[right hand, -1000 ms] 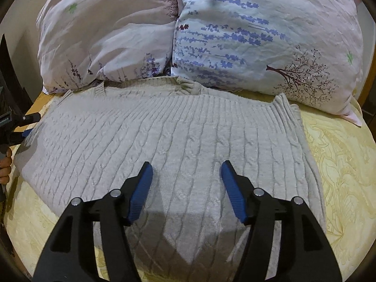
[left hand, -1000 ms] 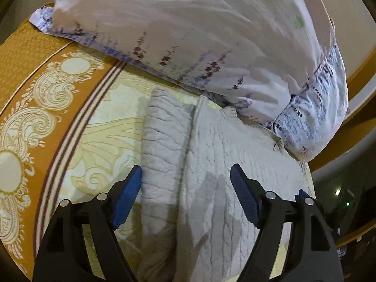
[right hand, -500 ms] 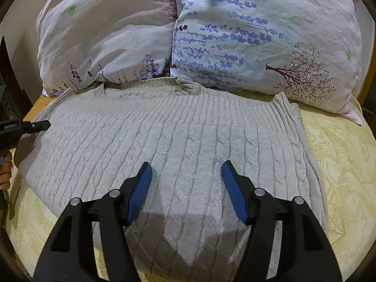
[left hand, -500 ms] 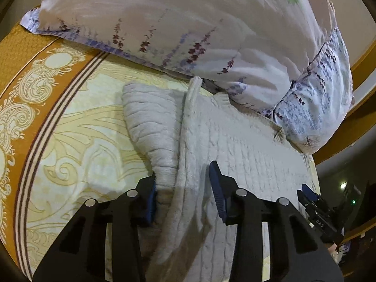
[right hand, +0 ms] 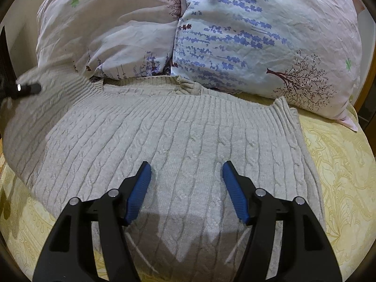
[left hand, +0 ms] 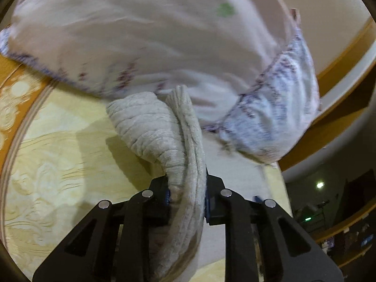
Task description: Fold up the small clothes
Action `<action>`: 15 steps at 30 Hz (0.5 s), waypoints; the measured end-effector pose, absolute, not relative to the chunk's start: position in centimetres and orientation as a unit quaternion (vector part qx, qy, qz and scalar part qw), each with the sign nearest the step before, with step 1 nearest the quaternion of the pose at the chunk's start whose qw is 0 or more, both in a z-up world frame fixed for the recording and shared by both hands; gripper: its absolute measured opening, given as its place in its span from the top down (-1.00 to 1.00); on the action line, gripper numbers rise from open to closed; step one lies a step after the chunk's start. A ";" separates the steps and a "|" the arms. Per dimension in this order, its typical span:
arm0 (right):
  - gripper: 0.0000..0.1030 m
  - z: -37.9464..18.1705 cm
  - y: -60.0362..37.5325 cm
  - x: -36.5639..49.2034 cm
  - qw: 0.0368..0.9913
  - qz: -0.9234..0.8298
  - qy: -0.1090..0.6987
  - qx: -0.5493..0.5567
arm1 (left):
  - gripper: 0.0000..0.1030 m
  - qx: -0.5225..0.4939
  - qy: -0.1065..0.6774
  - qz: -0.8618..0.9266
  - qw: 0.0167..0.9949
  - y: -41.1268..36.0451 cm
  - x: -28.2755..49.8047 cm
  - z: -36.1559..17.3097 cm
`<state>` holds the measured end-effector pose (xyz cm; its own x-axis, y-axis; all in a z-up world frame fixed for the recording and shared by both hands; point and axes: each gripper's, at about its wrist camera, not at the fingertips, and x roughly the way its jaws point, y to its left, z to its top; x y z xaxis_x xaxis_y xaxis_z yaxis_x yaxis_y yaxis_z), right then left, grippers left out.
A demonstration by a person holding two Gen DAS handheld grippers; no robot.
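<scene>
My left gripper [left hand: 186, 196] has just been closing and now pinches a bunched edge of the grey knitted sweater [right hand: 178, 145], lifting that left side off the yellow bedspread [left hand: 58, 164] near the pale pillow [left hand: 145, 35]. My right gripper [right hand: 186, 188] hovers with its blue pads [right hand: 138, 192] well apart and nothing between them, above the near middle of the sweater. The sweater lies spread across the bed, its far edge against two flowered pillows [right hand: 258, 37].
</scene>
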<state>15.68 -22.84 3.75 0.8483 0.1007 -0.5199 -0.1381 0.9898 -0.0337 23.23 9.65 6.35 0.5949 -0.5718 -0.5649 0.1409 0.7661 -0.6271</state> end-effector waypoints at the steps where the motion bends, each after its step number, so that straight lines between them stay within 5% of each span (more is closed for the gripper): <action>1: -0.23 3.7 -22.8 15.7 0.961 0.062 0.268 -0.035 | 0.61 -0.272 0.396 -0.219 0.849 9.0 23.3 6.7; 15: -0.25 4.4 -25.2 13.7 0.963 0.053 0.261 -0.034 | 0.63 -0.239 0.440 -0.323 0.803 -7.6 25.5 5.1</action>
<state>13.68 -25.17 4.37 0.8585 0.0843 -0.5059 -0.1193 0.9922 -0.0372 25.48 -7.61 5.10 0.4050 -0.7286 -0.5523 0.3086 0.6776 -0.6676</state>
